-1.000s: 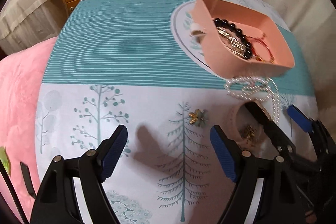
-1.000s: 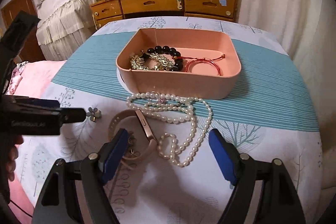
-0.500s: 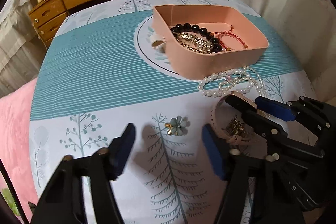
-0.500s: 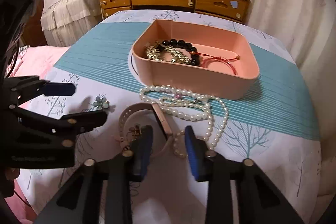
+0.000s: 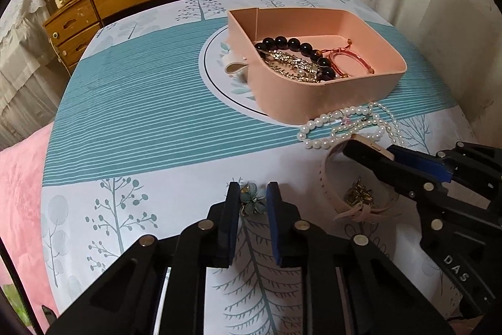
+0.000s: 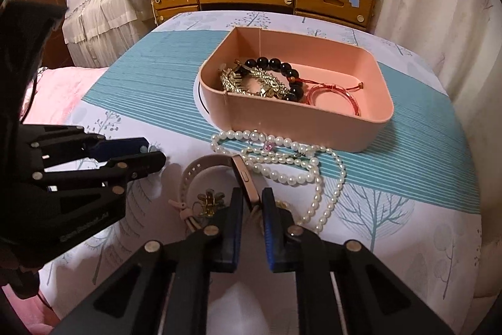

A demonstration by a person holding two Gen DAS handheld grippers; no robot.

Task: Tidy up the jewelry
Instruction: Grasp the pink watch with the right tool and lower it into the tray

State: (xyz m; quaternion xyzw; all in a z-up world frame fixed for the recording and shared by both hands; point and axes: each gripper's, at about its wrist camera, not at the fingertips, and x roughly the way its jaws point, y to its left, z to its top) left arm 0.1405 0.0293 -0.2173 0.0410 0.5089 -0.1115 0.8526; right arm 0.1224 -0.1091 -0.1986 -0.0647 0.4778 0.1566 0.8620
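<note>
A: Left gripper (image 5: 253,203) first. Fingers drawn in on the green flower brooch (image 5: 252,200), pads on either side of it; looks clenched on it, brooch apparently not yet lifted off the tablecloth (image 5: 131,115), near the front edge of the table.

B: Right gripper (image 6: 252,204)?

A: Narrowed on the gold case of the pink-strap watch (image 6: 248,181). Case stands on edge between the pads, so I read it as grasped. The strap loops away to the left, with a small gold flower piece (image 6: 209,200) lying inside the loop.

B: Outward from there?

A: Pearl necklace (image 6: 282,165) in a loose tangle just beyond the watch, touching the front wall of the pink tray (image 6: 298,127). Tray sits mid-table; inside it, a black bead bracelet (image 6: 276,66), a gold chain piece (image 6: 251,82), a red cord bracelet (image 6: 332,93).

B: What does the next move turn on?

A: The tray lies straight ahead of both grippers, farther from the front edge. The right one is nearer, with only the pearls between. The watch case's long axis points roughly at the tray, so a forward carry should do. My judgement: lift clear first, or the strap may drag the pearls.
</note>
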